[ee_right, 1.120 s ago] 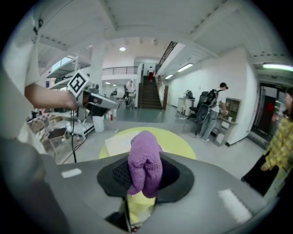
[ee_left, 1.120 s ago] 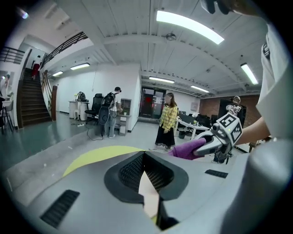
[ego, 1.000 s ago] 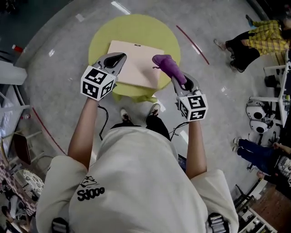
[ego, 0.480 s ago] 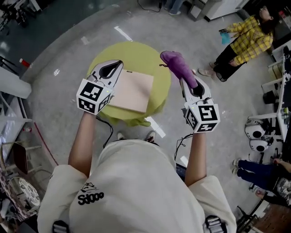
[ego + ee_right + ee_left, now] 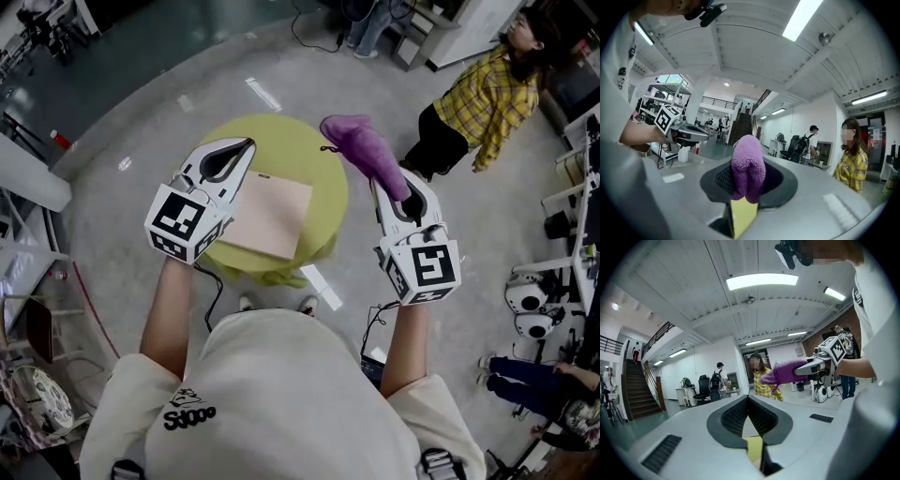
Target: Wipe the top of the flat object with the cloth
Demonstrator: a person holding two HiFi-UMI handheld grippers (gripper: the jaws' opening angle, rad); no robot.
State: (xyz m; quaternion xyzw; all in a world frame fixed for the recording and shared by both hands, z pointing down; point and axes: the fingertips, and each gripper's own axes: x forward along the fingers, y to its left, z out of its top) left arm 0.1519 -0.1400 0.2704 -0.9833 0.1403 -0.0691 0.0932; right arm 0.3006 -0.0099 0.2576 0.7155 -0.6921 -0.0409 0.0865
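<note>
A beige flat board [image 5: 273, 218] lies on a round yellow-green table [image 5: 305, 150]. My left gripper [image 5: 244, 144] is raised above the board's left side, shut with nothing in it; in its own view the jaws [image 5: 748, 399] meet and point out across the room. My right gripper [image 5: 382, 180] is shut on a purple cloth [image 5: 361, 142], which sticks up from the jaws over the table's right edge, off the board. The cloth [image 5: 748, 168] fills the middle of the right gripper view and also shows in the left gripper view [image 5: 785, 372].
A person in a yellow plaid shirt [image 5: 473, 89] stands on the grey floor right of the table. White machines [image 5: 530, 281] and shelving sit at the far right. A rack with clutter [image 5: 37, 394] stands at the left. Other people are further back [image 5: 718, 380].
Both grippers have lifted up and away from the board. The cloth came off the board's top and moved right, past the table's edge. The plaid-shirted person has walked closer.
</note>
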